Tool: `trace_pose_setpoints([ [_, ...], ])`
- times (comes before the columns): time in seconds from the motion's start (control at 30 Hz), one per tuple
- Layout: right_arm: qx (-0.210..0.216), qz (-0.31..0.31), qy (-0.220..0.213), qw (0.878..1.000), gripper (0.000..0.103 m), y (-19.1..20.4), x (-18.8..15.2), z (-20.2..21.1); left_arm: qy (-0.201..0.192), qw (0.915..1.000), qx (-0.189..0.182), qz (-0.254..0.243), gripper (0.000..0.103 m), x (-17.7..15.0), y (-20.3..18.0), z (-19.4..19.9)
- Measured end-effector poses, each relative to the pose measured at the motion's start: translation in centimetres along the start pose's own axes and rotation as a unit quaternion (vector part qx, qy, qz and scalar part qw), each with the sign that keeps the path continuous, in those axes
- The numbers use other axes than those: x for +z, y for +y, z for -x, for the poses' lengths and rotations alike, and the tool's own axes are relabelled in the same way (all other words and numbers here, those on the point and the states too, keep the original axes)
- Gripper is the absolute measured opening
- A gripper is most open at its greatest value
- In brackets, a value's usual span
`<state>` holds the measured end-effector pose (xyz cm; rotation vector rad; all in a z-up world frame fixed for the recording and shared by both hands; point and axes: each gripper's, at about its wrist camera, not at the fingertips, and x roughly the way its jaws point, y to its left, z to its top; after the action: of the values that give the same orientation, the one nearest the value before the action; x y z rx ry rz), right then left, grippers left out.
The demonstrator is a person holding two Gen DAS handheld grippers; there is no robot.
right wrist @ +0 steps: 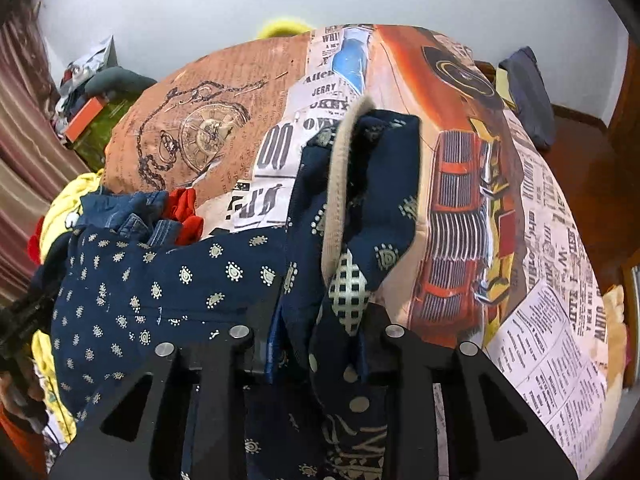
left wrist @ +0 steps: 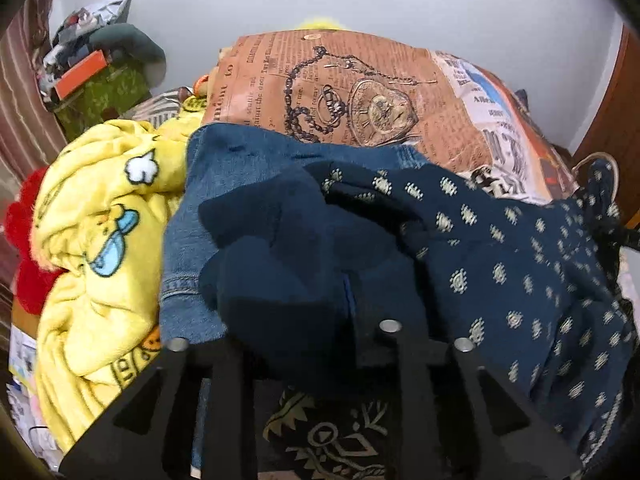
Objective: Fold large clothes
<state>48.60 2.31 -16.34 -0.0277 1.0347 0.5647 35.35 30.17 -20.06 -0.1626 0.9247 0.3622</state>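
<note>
Both my left tongs (left wrist: 320, 344) and right tongs (right wrist: 316, 344) pinch the navy printed cotton garment (right wrist: 160, 280); bunched cloth may slip, dragging the blue denim piece (left wrist: 240, 152)

We cannot see the left gripper (left wrist: 316, 308) fingertips, buried under the navy printed garment (left wrist: 520, 272); right gripper (right wrist: 320, 344) tips likewise covered by that cloth | denim piece (left wrist: 208, 208) partly hidden beneath it | bedspread (right wrist: 460, 200) cut off at frame edge

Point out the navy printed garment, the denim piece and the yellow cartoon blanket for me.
navy printed garment (right wrist: 160, 280): right wrist view, flat printed panel.
denim piece (left wrist: 240, 152): left wrist view, upper edge.
yellow cartoon blanket (left wrist: 100, 200): left wrist view, bunched middle.
</note>
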Motion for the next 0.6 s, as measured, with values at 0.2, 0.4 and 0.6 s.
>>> trace_pose_setpoints([
  [0.2, -0.028, 0.038, 0.007, 0.999, 0.030, 1.4, -0.8, 2.9, 0.004, 0.9998, 0.019, -0.010, 0.044, -1.0, -0.1, 2.5],
  [0.4, -0.060, 0.094, -0.008, 0.994, 0.049, 3.4, -3.7, 8.7, -0.024, 0.9991, 0.015, -0.032, 0.057, -2.5, -1.1, 8.1],
  [0.6, -0.073, 0.107, -0.045, 0.991, 0.068, 4.3, -7.7, 15.1, -0.052, 0.9971, -0.003, -0.055, 0.090, -5.0, -2.3, 14.4],
])
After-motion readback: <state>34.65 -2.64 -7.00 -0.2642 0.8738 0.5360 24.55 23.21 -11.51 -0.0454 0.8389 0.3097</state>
